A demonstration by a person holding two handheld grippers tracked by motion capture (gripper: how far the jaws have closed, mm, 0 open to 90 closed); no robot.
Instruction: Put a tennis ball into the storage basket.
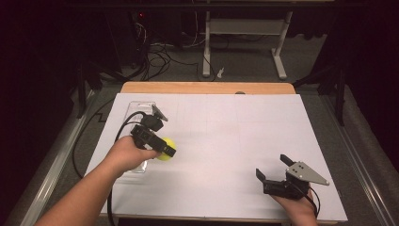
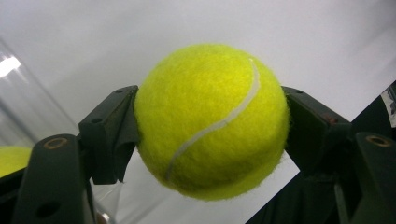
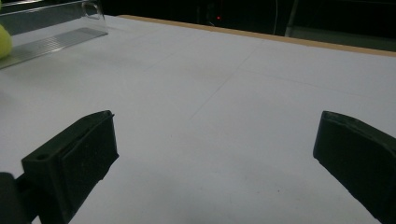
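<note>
Ball: a yellow-green tennis ball [image 2: 212, 121] with a white seam, clamped between the two black jaws of the left hand-held gripper [image 2: 212, 123], one pad pressed on each side of it; in the high view the ball [image 1: 166, 149] sits left of centre in the frame, at the tip of that gripper and over the white table [image 1: 226, 136]
Left hand-held gripper: in the high view it lies at centre left [image 1: 165, 149], held in the person's left hand [image 1: 128, 150], whose forearm comes up from the lower left corner; a black cable loops from it toward the left edge of the table
Right hand-held gripper: lower right of the high view [image 1: 272, 165], held in the right hand [image 1: 297, 207] near the bottom edge; its jaws stand wide apart with nothing between them, as the right gripper view [image 3: 212, 149] also shows, bare white table surface lying between the two pads
Clear container: a transparent plastic tray or tube [image 1: 137, 107] lies along the left part of the table, partly under the left hand; its exact shape is hard to make out. In the upper left of the right gripper view its clear end [image 3: 60, 28] shows, with a bit of yellow-green [image 3: 3, 41] at the frame's left edge
Table: white sheet with a wooden strip [image 1: 207, 87] along its far edge
</note>
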